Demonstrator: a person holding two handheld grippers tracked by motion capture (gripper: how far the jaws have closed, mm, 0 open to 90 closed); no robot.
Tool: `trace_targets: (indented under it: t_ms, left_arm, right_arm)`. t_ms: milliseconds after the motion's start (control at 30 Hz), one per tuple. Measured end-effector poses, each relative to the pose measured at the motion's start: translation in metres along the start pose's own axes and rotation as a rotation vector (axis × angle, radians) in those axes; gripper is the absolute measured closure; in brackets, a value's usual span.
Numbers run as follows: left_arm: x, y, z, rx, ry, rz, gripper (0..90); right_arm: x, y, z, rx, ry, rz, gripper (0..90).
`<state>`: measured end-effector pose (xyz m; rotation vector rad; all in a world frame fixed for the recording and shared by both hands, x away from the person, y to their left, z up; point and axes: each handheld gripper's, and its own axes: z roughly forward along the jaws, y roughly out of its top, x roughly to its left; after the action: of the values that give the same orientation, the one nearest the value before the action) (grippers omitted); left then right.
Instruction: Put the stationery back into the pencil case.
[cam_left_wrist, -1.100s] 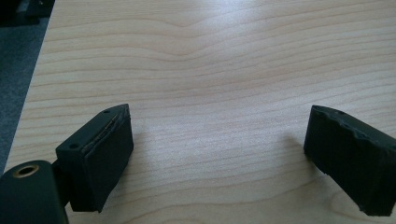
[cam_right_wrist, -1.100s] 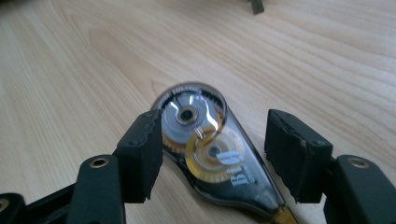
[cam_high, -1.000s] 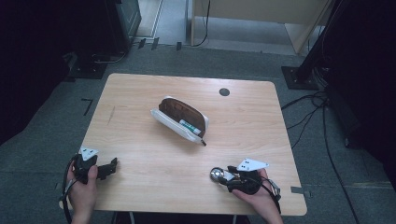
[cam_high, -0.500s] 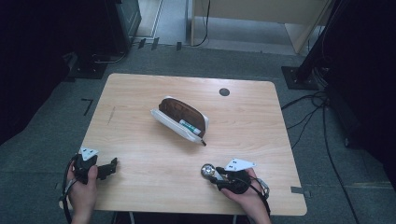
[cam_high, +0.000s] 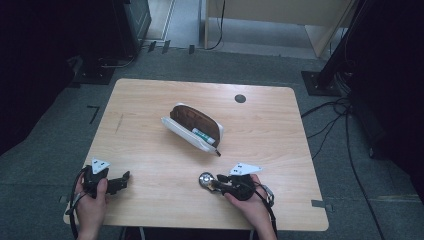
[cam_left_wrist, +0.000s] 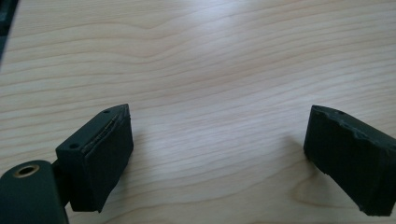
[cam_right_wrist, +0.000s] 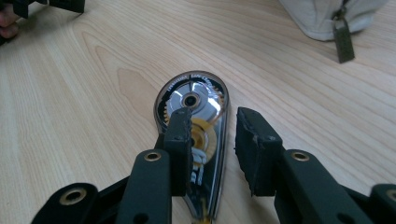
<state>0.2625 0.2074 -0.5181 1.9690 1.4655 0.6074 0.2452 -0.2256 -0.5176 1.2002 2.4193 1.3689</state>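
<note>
The right tongs (cam_right_wrist: 212, 140) have just been closing around the tape roller (cam_right_wrist: 194, 116), at 6 o'clock from the open pouch (cam_high: 192, 127); whether they pinch it, I cannot tell. The left tongs (cam_left_wrist: 219, 154) stand spread over bare bench (cam_high: 150, 100). Lifting comes next, I think.

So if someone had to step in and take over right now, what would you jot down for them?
Left gripper: open, nothing in it, low over the table near its front left corner.
Right gripper: jaws have just been closing around the correction tape dispenser, which lies flat on the table; one pad looks to overlap it, the other is apart from it, so no firm grip yet.
Pencil case: mid-table, unzipped, with things inside.
Done: dispenser reached.
Left: probably grip it, lift it, put it in the case.
</note>
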Motion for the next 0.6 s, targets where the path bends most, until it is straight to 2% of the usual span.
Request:
trace_targets:
  t_ms: [200, 267, 333, 433, 600]
  left_arm:
    - [-0.013, 0.004, 0.001, 0.011, -0.034, 0.012, 8.5]
    - [-0.017, 0.006, 0.001, 0.009, -0.069, -0.004, 9.2]
    - [-0.021, 0.008, 0.002, 0.014, -0.086, -0.007, 9.2]
    - [-0.030, 0.012, 0.002, 0.012, -0.116, 0.023, 9.2]
    - [-0.049, 0.019, 0.005, -0.004, -0.134, 0.073, 9.2]
  right_arm:
    - [0.007, -0.001, 0.001, 0.024, -0.006, -0.041, 48.3]
    - [0.010, -0.003, 0.000, 0.027, -0.021, -0.050, 48.0]
    - [0.012, -0.005, -0.001, 0.020, -0.033, -0.036, 47.7]
    - [0.017, -0.006, -0.002, 0.015, -0.061, -0.043, 46.9]
    - [0.026, -0.006, 0.004, 0.039, -0.094, -0.080, 43.9]
